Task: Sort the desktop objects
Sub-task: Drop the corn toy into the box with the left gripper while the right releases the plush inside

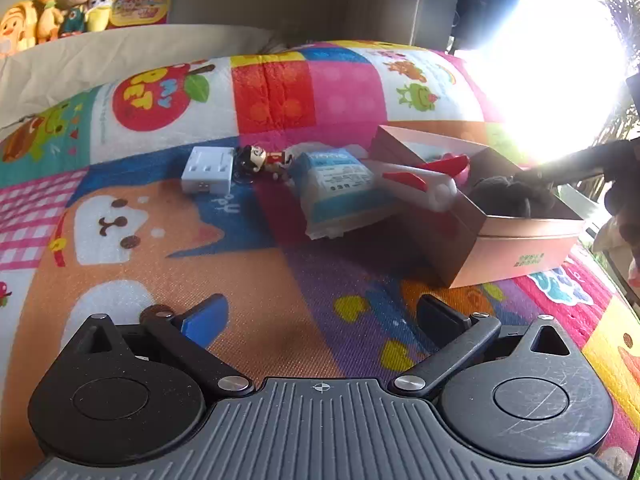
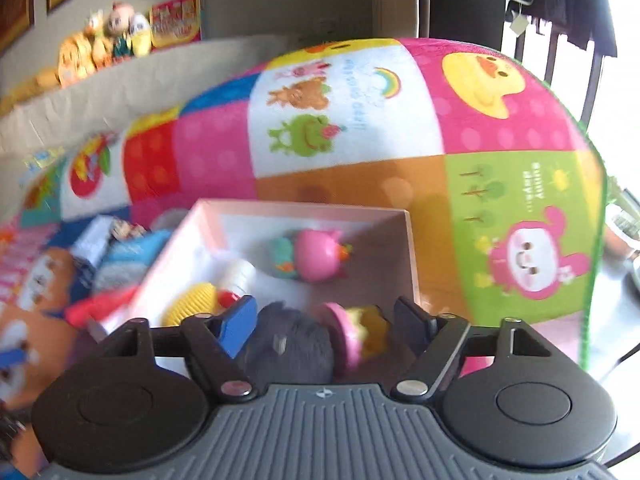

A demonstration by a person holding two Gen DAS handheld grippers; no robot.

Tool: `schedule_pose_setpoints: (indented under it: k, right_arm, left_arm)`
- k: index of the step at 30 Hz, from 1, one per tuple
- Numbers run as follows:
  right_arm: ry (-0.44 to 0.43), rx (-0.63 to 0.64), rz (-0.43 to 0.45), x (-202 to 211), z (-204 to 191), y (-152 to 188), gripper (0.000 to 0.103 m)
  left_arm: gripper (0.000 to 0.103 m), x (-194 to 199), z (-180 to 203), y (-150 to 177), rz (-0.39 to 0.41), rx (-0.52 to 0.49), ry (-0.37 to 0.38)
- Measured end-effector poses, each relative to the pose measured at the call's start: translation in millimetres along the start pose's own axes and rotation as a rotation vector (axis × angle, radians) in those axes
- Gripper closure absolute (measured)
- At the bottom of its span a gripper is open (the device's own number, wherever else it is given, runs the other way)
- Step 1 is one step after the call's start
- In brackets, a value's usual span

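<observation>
The left claw [image 1: 320, 320] hangs released above the colourful play mat [image 1: 248, 280], its fingers spread wide with nothing between them. At about twelve o'clock from it lie a white block [image 1: 208, 174], a small figurine [image 1: 262, 160] and a blue-and-white packet [image 1: 340, 192] in a row, the figurine between the other two. At one o'clock a red-and-white toy plane [image 1: 428, 178] leans on the wall of the pink box [image 1: 520, 246]. The right claw [image 2: 324, 320] is over the near end of that box [image 2: 412, 256], partly open, with a dark fluffy ball [image 2: 288, 344] between its fingers — whether the pads press on it I cannot tell. Inside the box sit a pink round toy [image 2: 316, 254] at twelve o'clock, a yellow ribbed piece [image 2: 192, 304] at ten, and a pink-and-yellow toy [image 2: 360, 334] just beside the ball.
</observation>
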State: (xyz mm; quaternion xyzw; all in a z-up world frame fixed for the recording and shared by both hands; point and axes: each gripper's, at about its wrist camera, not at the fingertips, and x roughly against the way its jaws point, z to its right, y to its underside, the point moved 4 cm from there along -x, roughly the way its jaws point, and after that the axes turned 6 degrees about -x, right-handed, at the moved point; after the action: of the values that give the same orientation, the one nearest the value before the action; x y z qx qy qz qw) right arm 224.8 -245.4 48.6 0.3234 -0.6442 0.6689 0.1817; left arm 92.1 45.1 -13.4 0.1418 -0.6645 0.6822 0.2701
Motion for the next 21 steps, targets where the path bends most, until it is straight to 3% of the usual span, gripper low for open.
schedule_pose_setpoints:
  k: [4,10,12,16,17,18,21]
  right_arm:
    - [0.065,0.049,0.006,9,7,4,0.041]
    - [-0.159,-0.152,-0.082,20,12,-7,0.039]
    - [-0.185,-0.152,-0.112,13,1,-6,0.039]
    - [-0.165,-0.152,-0.181,-18,-26,0,0.026]
    - [-0.149,-0.138,-0.184,-25,-31,0,0.027]
    - [-0.144,-0.119,-0.180,-30,-38,-1,0.041]
    - [-0.275,-0.174,-0.149,-28,-42,-13,0.047]
  left_arm:
    - [0.000,1,0,1,0.003,0.000,0.006]
    - [0.000,0,2,2,-0.003,-0.002,0.001]
    - [0.000,1,3,2,0.001,-0.010,-0.004]
    - [0.000,3,7,2,0.010,-0.030,-0.013]
    - [0.000,3,7,2,0.012,-0.033,-0.012]
    - [0.000,4,8,2,0.013,-0.035,-0.011]
    - [0.000,3,8,2,0.009,-0.032,-0.010]
